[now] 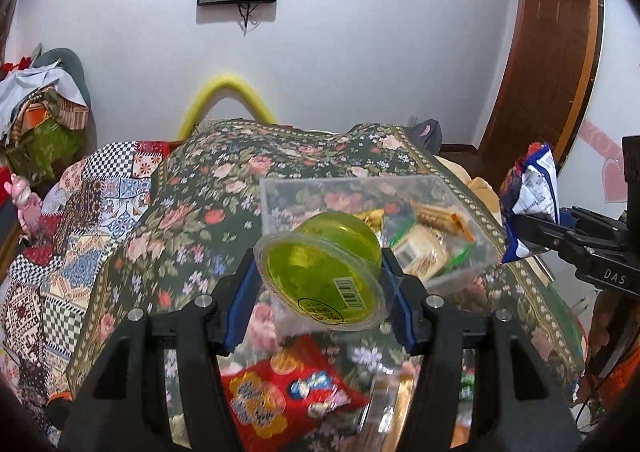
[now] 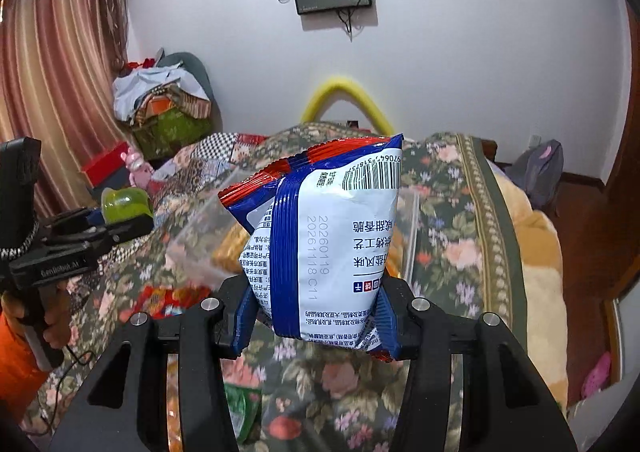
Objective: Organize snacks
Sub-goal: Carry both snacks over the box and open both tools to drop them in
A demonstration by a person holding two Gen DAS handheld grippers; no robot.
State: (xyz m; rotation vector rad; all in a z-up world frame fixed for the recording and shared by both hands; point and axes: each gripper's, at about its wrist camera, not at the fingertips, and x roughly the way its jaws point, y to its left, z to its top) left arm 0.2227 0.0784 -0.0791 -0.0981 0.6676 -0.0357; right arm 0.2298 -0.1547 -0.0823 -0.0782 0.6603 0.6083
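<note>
My left gripper (image 1: pixel 320 284) is shut on a green jelly cup (image 1: pixel 320 272), held tilted above the floral bedspread, just in front of a clear plastic bin (image 1: pixel 360 188). The bin holds several wrapped snacks (image 1: pixel 424 252). My right gripper (image 2: pixel 316 304) is shut on a blue, white and red snack bag (image 2: pixel 332 236), held upright above the bed. In the left wrist view that bag (image 1: pixel 532 192) and the right gripper (image 1: pixel 520 228) show at the right of the bin. In the right wrist view the left gripper (image 2: pixel 120 224) with the jelly cup (image 2: pixel 124 204) shows at the left.
A red snack bag (image 1: pixel 288 388) lies on the floral bedspread (image 1: pixel 192 188) below my left gripper. A green packet (image 2: pixel 240 408) lies under my right gripper. Piled clothes (image 2: pixel 160 100) sit at the back left; a wooden door (image 1: pixel 552 52) stands at the right.
</note>
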